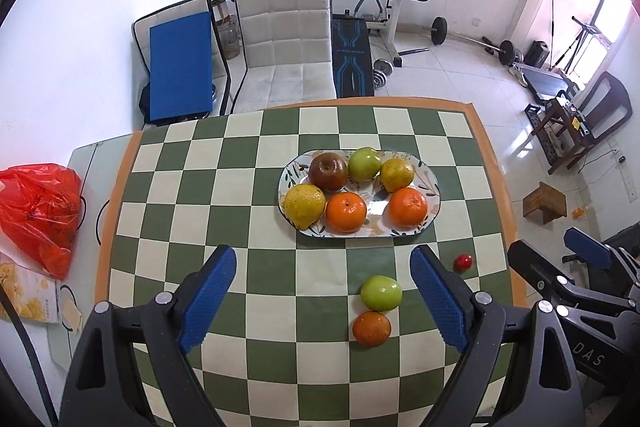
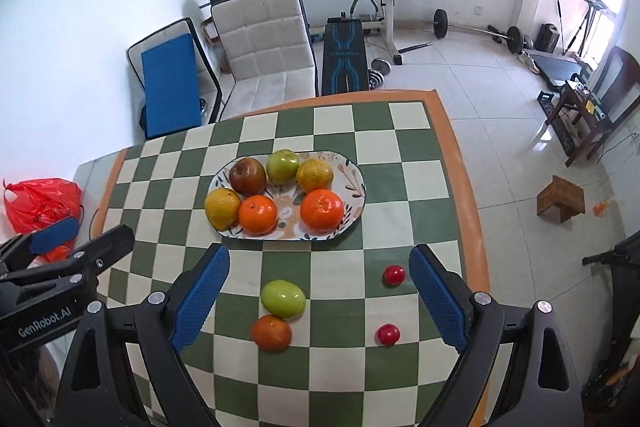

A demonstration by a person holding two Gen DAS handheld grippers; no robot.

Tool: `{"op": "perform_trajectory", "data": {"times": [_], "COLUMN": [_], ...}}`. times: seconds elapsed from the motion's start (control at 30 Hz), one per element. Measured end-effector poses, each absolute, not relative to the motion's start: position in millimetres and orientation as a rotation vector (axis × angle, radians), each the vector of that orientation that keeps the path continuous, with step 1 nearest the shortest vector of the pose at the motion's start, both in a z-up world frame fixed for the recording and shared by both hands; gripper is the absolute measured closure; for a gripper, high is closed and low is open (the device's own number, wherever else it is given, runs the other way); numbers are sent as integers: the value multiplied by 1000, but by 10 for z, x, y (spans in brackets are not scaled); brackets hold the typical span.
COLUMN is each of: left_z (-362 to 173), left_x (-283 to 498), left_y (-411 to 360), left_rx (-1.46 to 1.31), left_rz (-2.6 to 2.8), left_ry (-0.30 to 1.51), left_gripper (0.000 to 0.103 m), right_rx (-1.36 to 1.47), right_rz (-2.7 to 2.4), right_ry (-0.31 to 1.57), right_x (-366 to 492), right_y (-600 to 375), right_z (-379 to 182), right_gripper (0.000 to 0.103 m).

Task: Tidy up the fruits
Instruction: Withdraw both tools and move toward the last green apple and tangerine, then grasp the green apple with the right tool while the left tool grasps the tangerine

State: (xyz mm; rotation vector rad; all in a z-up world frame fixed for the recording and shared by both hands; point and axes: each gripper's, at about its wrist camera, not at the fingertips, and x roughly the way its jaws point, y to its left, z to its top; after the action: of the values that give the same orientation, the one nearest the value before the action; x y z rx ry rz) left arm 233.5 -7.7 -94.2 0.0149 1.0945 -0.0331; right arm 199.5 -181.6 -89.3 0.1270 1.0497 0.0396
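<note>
An oval floral plate (image 1: 432,211) (image 2: 356,179) on the checkered table holds a red apple (image 1: 328,171), a green apple (image 1: 364,163), two yellow pears and two oranges (image 1: 346,211). Loose on the cloth nearer me lie a green apple (image 1: 381,292) (image 2: 283,298), a dark orange (image 1: 371,328) (image 2: 271,333) and two small red fruits (image 2: 393,275) (image 2: 388,333). My left gripper (image 1: 324,303) is open and empty above the cloth, left of the loose fruit. My right gripper (image 2: 320,299) is open and empty, with the loose fruits between its fingers in view.
A red plastic bag (image 1: 40,215) and a yellow box (image 1: 24,291) lie on the glass table left of the cloth. The table's right edge (image 2: 476,227) drops to the tiled floor. A white chair (image 1: 288,39) stands behind the table, with gym equipment beyond.
</note>
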Motion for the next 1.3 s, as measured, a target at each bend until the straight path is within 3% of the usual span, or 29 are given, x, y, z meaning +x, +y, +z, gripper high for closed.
{"op": "perform_trajectory", "data": {"times": [0.23,0.33,0.93,0.97,1.03,1.07,1.1,1.3], "left_z": [-994,-1148,-2793,-2837,-2910,-2934,-2951,-2989], "left_x": [2318,2377,2589,2578,2542,2523,2517,2462], "left_y": [-85,-45,400,415,436,434,426,239], "left_rx": [17,26,-35,-44,-60,-58,-54,-64], "left_rz": [-12,41,266,269,269,269,267,173], "left_ry": [1108,1127,1503,1519,1544,1552,1557,1578], "left_gripper": [14,0,0,0,0,0,0,0], "right_rx": [178,211,443,445,473,465,448,412], "right_rz": [57,67,186,189,204,196,200,152], "right_ry": [1051,1090,1585,1601,1632,1614,1605,1575], "right_x": [1964,2049,2623,2633,2646,2653,2670,2626], "right_y": [-1867,-1902,-1497,-1455,-1393,-1375,-1356,-1558], "right_z": [-911,-1075,-3518,-3590,-3713,-3707,-3691,-3601], "right_gripper": [10,10,10,12,27,28,38,38]}}
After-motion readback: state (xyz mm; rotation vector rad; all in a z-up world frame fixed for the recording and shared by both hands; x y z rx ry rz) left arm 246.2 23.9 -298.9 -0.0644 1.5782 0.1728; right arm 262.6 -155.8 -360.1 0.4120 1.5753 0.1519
